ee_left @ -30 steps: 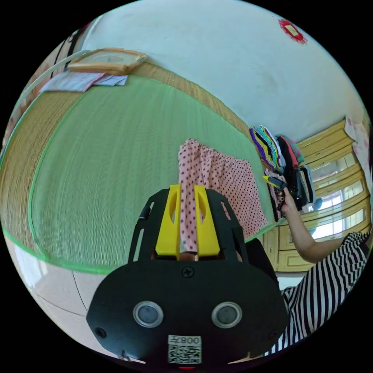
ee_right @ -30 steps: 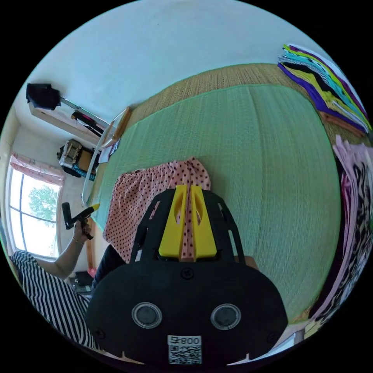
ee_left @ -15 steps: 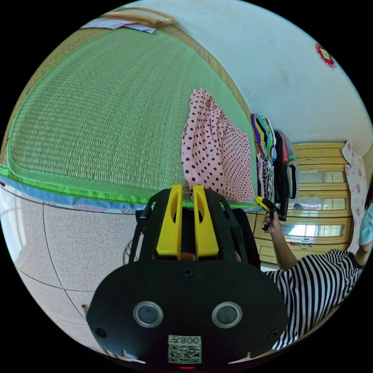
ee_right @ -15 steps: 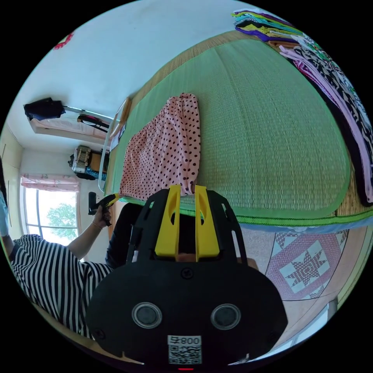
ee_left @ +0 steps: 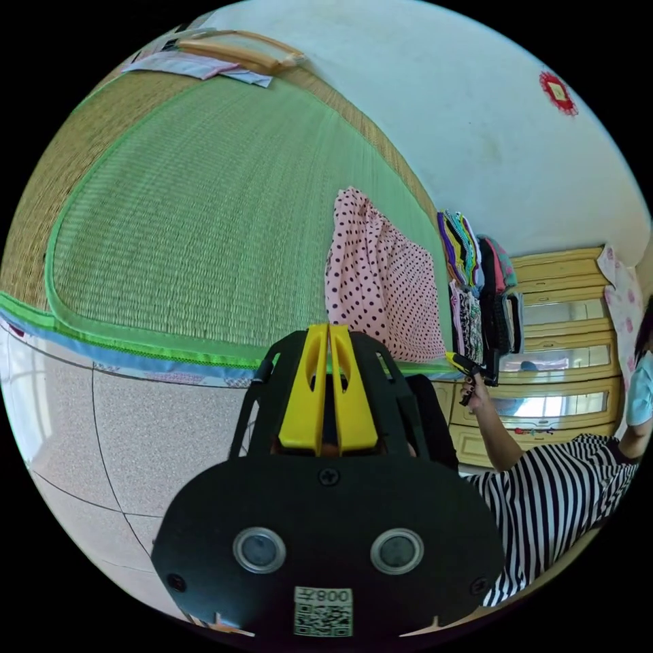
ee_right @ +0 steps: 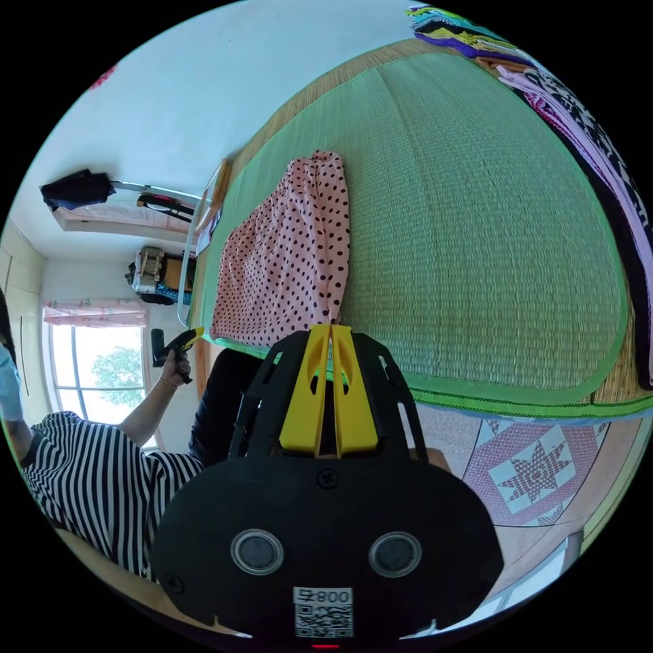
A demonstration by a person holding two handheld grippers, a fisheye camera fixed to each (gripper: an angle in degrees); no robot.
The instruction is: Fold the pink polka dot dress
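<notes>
The pink polka dot dress (ee_left: 384, 286) lies flat as a folded rectangle on the green woven mat (ee_left: 190, 224), close to its near edge. My left gripper (ee_left: 329, 328) has its yellow jaws together at the dress's near corner, and I see no cloth between them. In the right gripper view the dress (ee_right: 286, 258) stretches away along the mat (ee_right: 476, 224). My right gripper (ee_right: 331, 328) is shut too, with its tips at the other near corner. Each gripper also appears in the other view, held in a hand: the right gripper (ee_left: 462, 360) and the left gripper (ee_right: 183, 338).
Folded clothes are stacked (ee_left: 469, 248) at the mat's far side, and more garments (ee_right: 598, 149) lie along its edge. A person in a striped top (ee_left: 558, 496) stands at the mat's edge. Yellow cabinets (ee_left: 564, 326) are behind. A wooden frame (ee_left: 231, 51) lies far off.
A second ago both grippers held the dress's cloth. Then they let go and pulled back off the mat edge with jaws open. Now both jaws have come together.
</notes>
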